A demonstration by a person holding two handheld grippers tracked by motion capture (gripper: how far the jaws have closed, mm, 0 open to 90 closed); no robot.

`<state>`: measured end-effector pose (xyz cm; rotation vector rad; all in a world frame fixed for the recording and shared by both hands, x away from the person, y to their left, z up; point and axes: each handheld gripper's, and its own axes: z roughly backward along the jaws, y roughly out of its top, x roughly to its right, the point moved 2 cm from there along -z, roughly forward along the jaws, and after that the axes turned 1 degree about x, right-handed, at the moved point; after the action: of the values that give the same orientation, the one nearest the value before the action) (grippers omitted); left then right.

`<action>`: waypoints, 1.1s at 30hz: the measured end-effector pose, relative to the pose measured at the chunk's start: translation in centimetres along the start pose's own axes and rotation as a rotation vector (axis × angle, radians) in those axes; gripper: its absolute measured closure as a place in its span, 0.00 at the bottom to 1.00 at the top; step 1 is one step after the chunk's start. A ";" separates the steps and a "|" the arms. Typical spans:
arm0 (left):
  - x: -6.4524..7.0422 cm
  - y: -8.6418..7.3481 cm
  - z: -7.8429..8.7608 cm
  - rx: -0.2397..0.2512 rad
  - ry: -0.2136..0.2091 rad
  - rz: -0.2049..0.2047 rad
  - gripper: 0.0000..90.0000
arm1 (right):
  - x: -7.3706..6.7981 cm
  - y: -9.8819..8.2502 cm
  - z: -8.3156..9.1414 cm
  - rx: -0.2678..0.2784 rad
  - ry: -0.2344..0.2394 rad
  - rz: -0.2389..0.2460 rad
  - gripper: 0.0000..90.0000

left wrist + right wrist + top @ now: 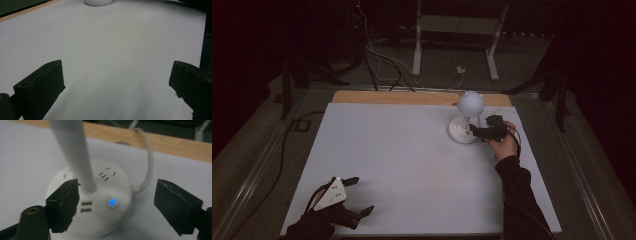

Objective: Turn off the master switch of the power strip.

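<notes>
Right gripper (116, 207) spread over round white plastic lamp base (100, 220), not pinching; blue power symbol (112, 202) lit. Left gripper (116, 85) spread, nothing between. No legible writing.

A lamp (466, 120) stands on the far right part of the surface (412, 155), the right hand-held gripper (478, 132) just beside its base. The left hand-held gripper (354, 197) sits at the near left corner, well apart from both.

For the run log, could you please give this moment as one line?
right gripper: open, jaws astride lamp base | power button: lit blue | left gripper: open, idle over white table
</notes>
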<state>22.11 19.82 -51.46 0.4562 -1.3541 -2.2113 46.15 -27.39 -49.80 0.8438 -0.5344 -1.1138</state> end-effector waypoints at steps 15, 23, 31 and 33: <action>0.0 0.0 0.0 -0.001 0.000 0.003 0.00 | 0.0 0.3 0.2 -0.042 -0.053 -0.084 0.84; 0.0 0.0 0.0 -0.003 0.000 0.006 0.00 | -0.4 0.3 0.2 -0.032 -0.076 -0.056 0.99; 0.0 0.0 0.0 -0.003 0.001 0.007 0.00 | -0.5 0.5 0.0 -0.035 -0.079 -0.028 1.00; 0.0 0.0 0.0 -0.003 0.000 0.007 0.00 | -0.5 0.5 -0.1 -0.036 -0.083 -0.038 1.00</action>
<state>22.07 19.84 -51.46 0.4498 -1.3500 -2.2069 46.28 -26.80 -49.46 0.7817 -0.5680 -1.1942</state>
